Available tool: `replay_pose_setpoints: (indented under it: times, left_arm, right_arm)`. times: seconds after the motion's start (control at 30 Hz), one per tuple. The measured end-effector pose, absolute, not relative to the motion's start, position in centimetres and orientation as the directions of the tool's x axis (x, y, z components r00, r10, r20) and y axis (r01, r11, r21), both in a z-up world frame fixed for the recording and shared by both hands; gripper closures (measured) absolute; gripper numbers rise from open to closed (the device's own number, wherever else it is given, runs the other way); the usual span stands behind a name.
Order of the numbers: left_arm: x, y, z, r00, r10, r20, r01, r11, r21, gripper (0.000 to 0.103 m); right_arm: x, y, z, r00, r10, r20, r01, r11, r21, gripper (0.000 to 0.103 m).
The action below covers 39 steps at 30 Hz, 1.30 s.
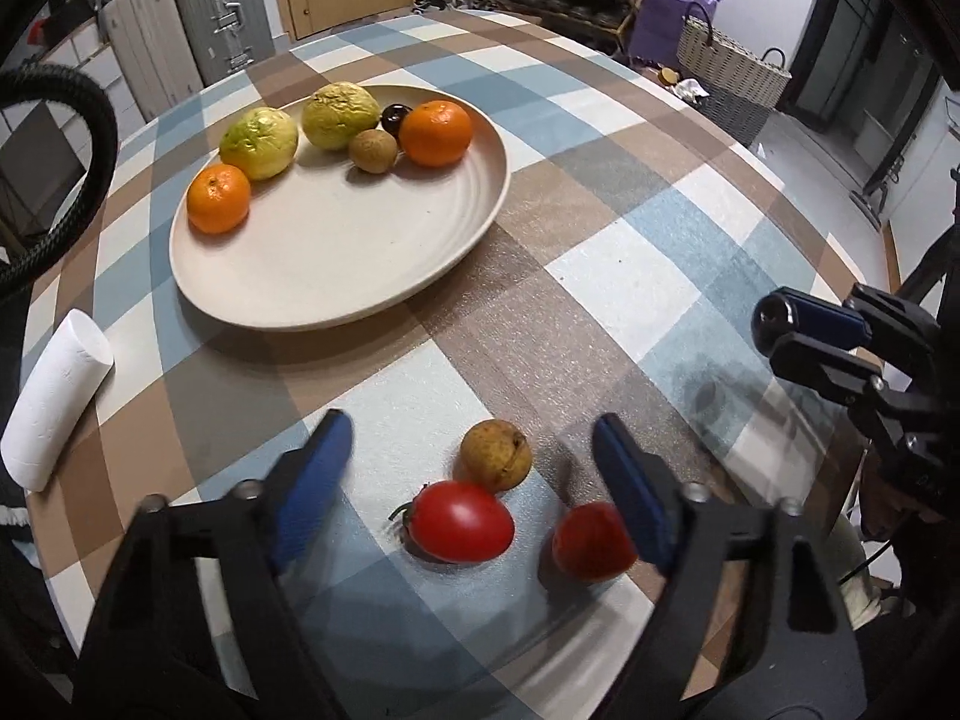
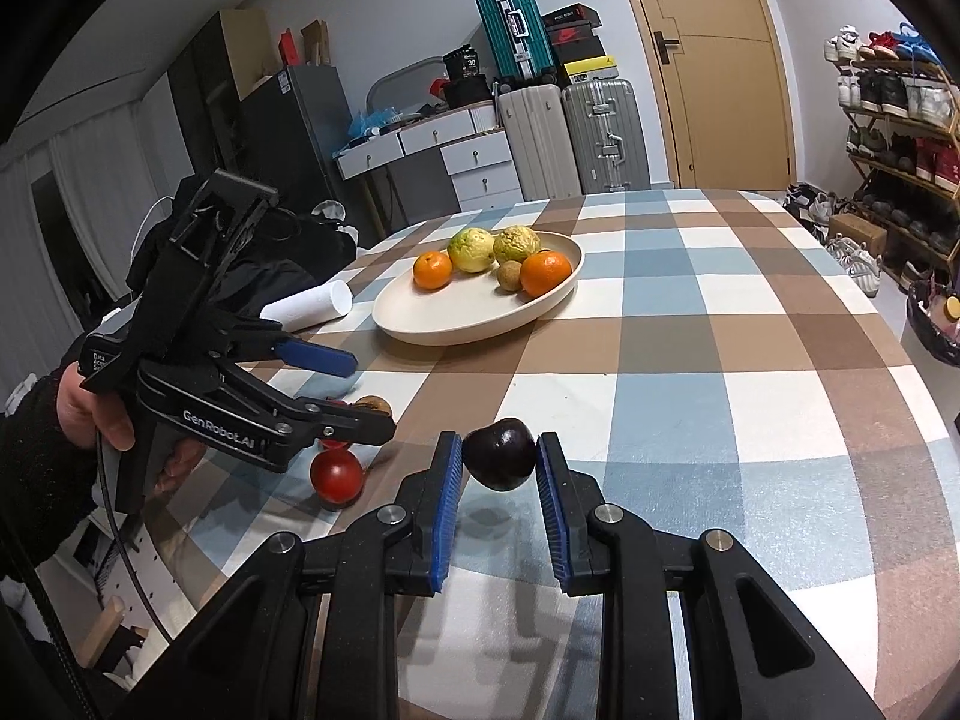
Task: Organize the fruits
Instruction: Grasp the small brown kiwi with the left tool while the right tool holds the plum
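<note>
A beige plate (image 1: 336,252) (image 2: 468,330) on the checked tablecloth holds two oranges (image 1: 218,198) (image 1: 435,133), two yellow-green guavas (image 1: 259,143) (image 1: 341,115), a small brown fruit (image 1: 373,150) and a dark cherry (image 1: 396,118). My left gripper (image 1: 474,468) (image 2: 366,390) hangs open over a brown fruit (image 1: 495,455) and a red tomato (image 1: 461,521). A second tomato (image 1: 591,540) (image 2: 337,476) lies partly behind its right finger. My right gripper (image 2: 499,480) is shut on a dark plum-like fruit (image 2: 501,454), lifted off the table with its shadow underneath.
A white paper roll (image 1: 57,396) (image 2: 312,303) lies left of the plate, near the table edge. The person's hand (image 2: 90,408) grips the left tool. Suitcases (image 2: 570,138), a shoe rack (image 2: 888,120) and a woven basket (image 1: 726,78) stand beyond the round table.
</note>
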<state>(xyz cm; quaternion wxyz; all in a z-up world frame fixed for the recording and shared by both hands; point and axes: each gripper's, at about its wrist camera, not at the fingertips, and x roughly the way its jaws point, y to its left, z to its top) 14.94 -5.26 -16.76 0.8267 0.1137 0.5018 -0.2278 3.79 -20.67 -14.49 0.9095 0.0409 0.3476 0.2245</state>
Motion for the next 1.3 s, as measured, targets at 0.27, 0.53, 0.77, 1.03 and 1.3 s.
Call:
replay_pose_setpoints:
  times: [0.27, 0.53, 0.77, 1.03, 1.3]
  left_arm:
    - [14.8, -6.1, -16.4, 0.348, -0.306, -0.886, 0.545, 0.835, -0.075, 0.070]
    - [14.9, -6.0, -16.7, 0.303, -0.352, -0.886, 0.560, 0.817, -0.133, 0.084]
    - [14.8, -5.2, -16.8, 0.311, -0.394, -0.865, 0.545, 0.819, -0.177, 0.084]
    - [14.8, -4.5, -16.4, 0.329, -0.415, -0.848, 0.538, 0.820, -0.192, 0.089]
    - [14.2, -4.8, -16.6, 0.325, -0.389, -0.862, 0.559, 0.814, -0.157, 0.049]
  right_arm:
    - [3.9, -20.6, -14.5, 0.656, 0.437, -0.615, -0.381, 0.896, 0.229, 0.077]
    - [4.0, -20.6, -14.5, 0.654, 0.434, -0.619, -0.382, 0.896, 0.225, 0.077]
    - [4.1, -20.5, -14.5, 0.650, 0.428, -0.628, -0.379, 0.899, 0.221, 0.077]
    - [4.3, -20.1, -14.4, 0.645, 0.428, -0.633, -0.381, 0.898, 0.219, 0.077]
    - [4.4, -19.7, -14.4, 0.641, 0.426, -0.638, -0.383, 0.898, 0.216, 0.077]
